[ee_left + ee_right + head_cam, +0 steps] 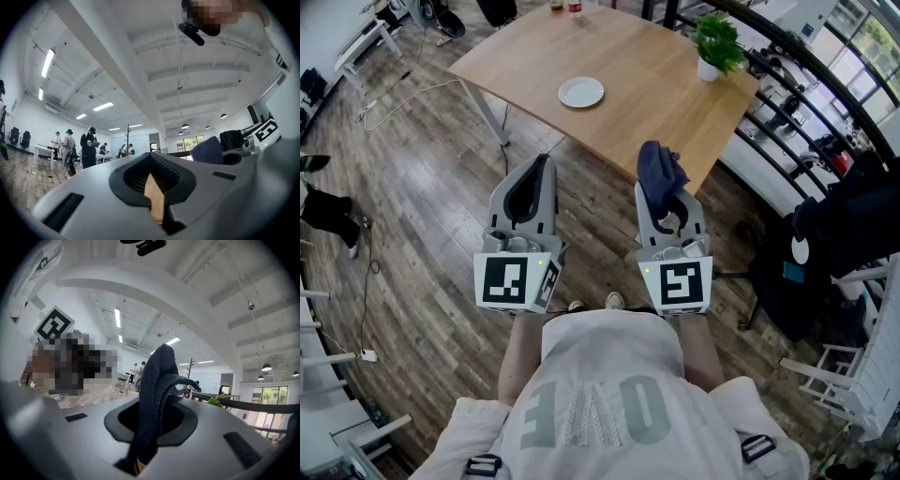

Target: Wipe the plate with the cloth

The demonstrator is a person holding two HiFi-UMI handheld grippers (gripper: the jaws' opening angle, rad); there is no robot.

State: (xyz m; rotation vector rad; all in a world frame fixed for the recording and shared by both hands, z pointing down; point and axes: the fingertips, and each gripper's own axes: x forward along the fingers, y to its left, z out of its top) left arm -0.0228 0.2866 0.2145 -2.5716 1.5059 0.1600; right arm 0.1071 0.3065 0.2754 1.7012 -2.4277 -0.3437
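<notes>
Head view: right hand-held gripper (667, 208) pinches the limp, soft cloth (659, 171) mid-fold. Left hand-held gripper (534, 183) clenched empty, free to steady the likely slippery plate (581, 92) by its rim.

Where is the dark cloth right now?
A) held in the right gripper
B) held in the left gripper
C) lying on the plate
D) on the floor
A: the cloth sticks up from the right gripper, pinched in its jaws, short of the plate.
</notes>
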